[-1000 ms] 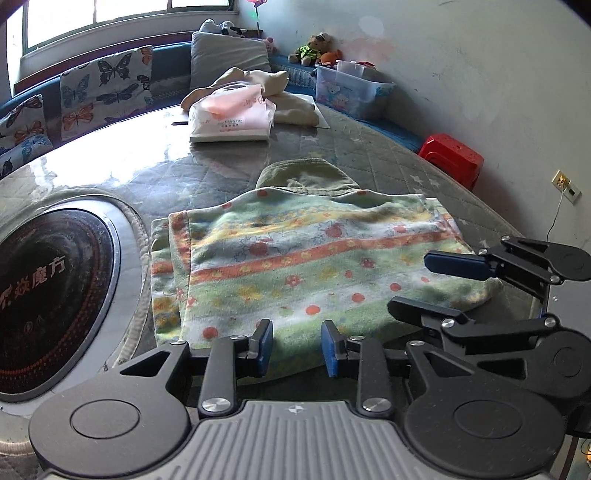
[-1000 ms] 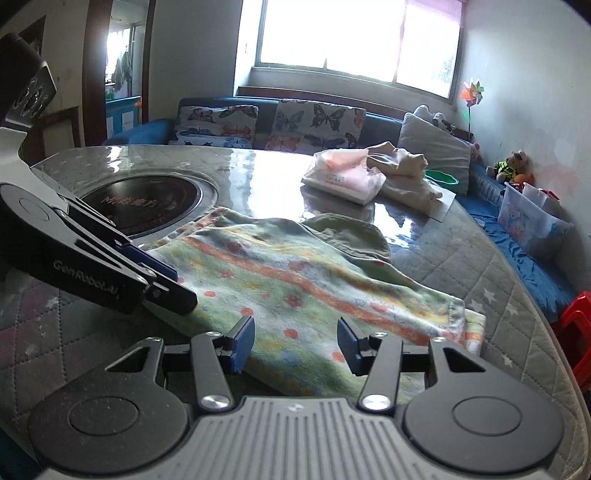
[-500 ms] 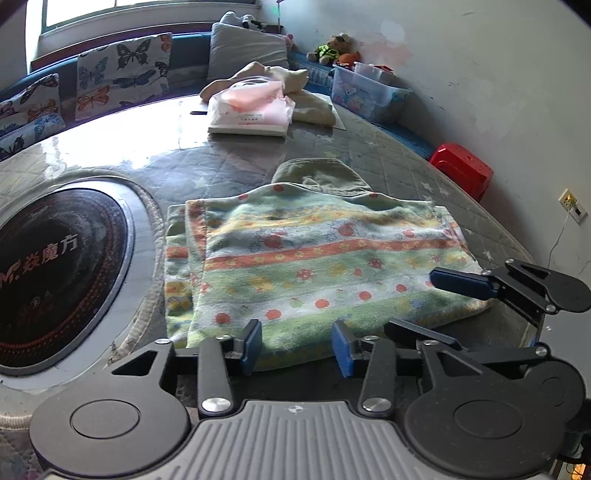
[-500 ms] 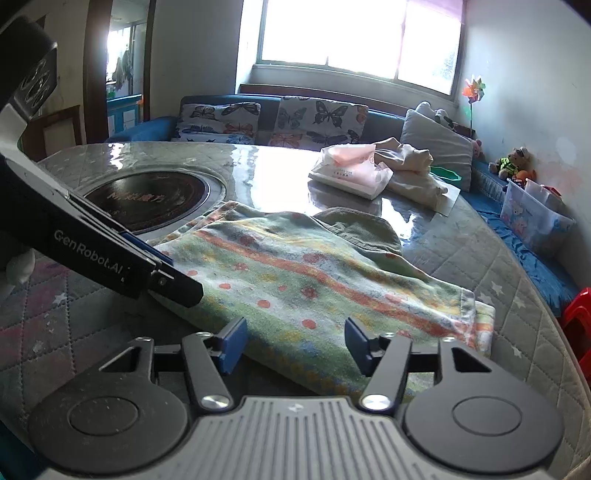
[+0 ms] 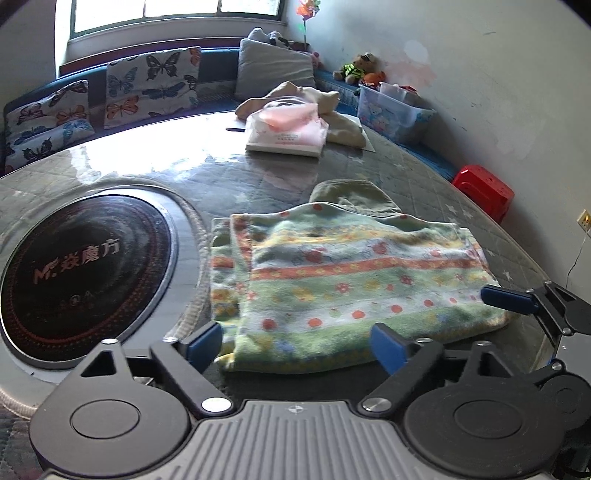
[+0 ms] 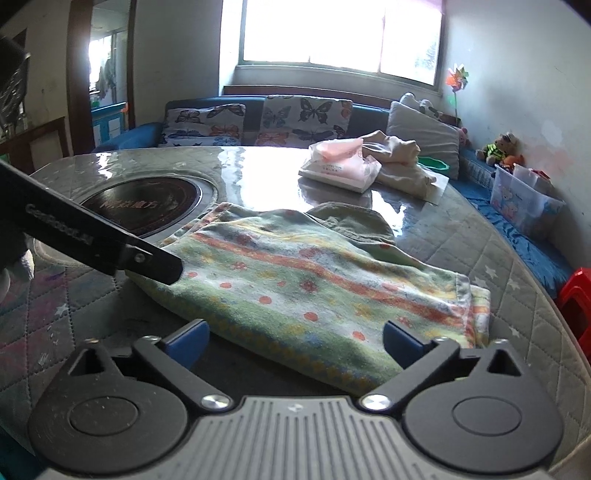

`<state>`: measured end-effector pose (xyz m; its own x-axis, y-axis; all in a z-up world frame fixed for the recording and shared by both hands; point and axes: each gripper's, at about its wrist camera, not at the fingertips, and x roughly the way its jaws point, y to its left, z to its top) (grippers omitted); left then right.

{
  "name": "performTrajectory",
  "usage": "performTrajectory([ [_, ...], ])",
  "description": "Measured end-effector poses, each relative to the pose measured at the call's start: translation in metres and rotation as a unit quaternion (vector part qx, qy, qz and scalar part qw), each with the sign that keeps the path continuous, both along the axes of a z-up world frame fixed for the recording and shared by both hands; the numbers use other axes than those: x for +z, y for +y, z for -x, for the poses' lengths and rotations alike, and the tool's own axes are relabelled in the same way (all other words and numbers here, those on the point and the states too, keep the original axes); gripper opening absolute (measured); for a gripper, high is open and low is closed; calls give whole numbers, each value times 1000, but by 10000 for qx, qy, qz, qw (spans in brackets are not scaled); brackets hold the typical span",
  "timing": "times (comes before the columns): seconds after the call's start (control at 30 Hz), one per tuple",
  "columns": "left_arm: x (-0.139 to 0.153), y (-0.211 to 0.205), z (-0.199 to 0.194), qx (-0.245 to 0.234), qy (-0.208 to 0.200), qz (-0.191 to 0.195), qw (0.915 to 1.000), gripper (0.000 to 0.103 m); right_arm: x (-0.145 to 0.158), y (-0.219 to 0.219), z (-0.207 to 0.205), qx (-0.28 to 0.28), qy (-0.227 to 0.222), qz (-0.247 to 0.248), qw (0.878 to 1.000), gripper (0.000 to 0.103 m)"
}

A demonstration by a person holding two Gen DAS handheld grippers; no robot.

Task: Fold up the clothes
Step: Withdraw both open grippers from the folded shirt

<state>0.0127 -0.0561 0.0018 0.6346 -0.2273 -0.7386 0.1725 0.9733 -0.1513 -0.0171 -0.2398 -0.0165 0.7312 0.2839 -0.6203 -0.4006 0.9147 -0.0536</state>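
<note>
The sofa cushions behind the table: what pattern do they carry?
Colourful butterflies on a pale ground, clearest on the cushions in the right wrist view.

Daylight pours through the wide back window [image 6: 340, 33], blown out to white. Below it, the glossy grey quilted tabletop [image 5: 155, 158] throws hard glare. Fisheye bending curves the walls; corners go black, edges soften.

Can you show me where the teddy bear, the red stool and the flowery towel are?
teddy bear [image 5: 357, 67]: left wrist view, on its body.
red stool [image 5: 484, 184]: left wrist view, on its seat.
flowery towel [image 6: 314, 280]: right wrist view, on its top layer's middle.
</note>
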Motion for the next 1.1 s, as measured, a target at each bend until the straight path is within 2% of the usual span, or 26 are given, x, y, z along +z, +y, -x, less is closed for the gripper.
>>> performTrajectory([
  [0.13,-3,9,2,133,39,17,9999,100,-3,0,2,-64,112,-29,9999,103],
  [0.27,-6,19,3,289,98,34,9995,103,-9,2,4,-101,179,80,9998,103],
  [0.7,-14,49,14,675,284,54,9973,103,-17,-3,-3,-293,507,96,9982,103],
  [1.1,-6,68,15,975,151,139,9950,103,9,10,-7,-27,192,128,9997,103],
])
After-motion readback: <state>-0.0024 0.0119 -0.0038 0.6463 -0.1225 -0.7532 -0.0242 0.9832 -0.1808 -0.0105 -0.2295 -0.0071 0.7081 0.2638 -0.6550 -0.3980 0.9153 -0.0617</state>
